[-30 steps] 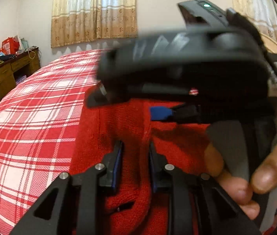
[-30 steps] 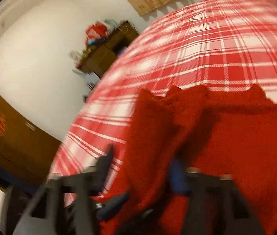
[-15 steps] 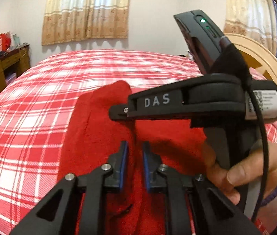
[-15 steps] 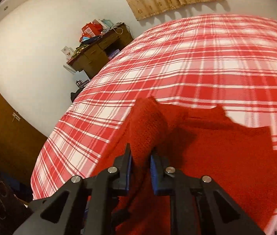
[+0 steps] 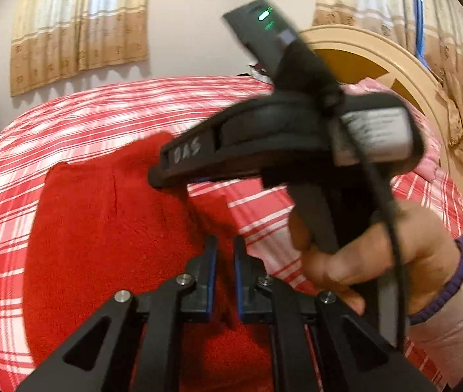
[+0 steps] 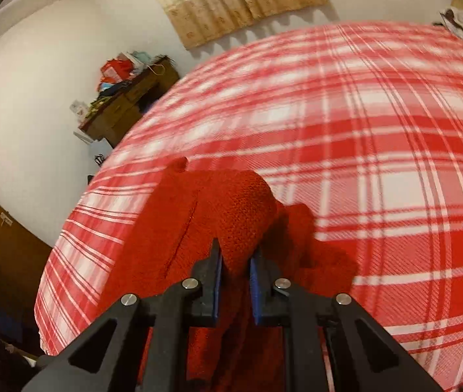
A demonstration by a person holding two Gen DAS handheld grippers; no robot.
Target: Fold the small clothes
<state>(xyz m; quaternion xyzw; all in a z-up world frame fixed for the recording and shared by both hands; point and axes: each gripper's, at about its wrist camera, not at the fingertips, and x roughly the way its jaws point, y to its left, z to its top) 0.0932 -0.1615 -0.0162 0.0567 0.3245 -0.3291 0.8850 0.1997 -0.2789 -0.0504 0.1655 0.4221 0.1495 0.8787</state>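
Note:
A fuzzy red garment (image 5: 100, 228) lies on the red and white plaid bedcover (image 5: 100, 114). My left gripper (image 5: 224, 240) is shut on the garment's right edge, with red cloth pinched between its blue pads. In the right wrist view my right gripper (image 6: 236, 246) is shut on a raised fold (image 6: 241, 209) of the same garment (image 6: 166, 238), which bulges up between the pads. In the left wrist view a hand (image 5: 378, 254) holds that right gripper just above and to the right of the left one, so part of the cloth is hidden.
The plaid bedcover (image 6: 378, 163) stretches far beyond the garment. A curved wooden headboard (image 5: 378, 62) stands at the right. A cluttered wooden desk (image 6: 123, 107) is by the wall past the bed's far corner. Curtains (image 5: 77, 23) hang behind.
Both pairs of jaws have narrowed onto the red cloth. Both grippers have carried it sideways and a little up, so plaid now shows to the right of the left fingers.

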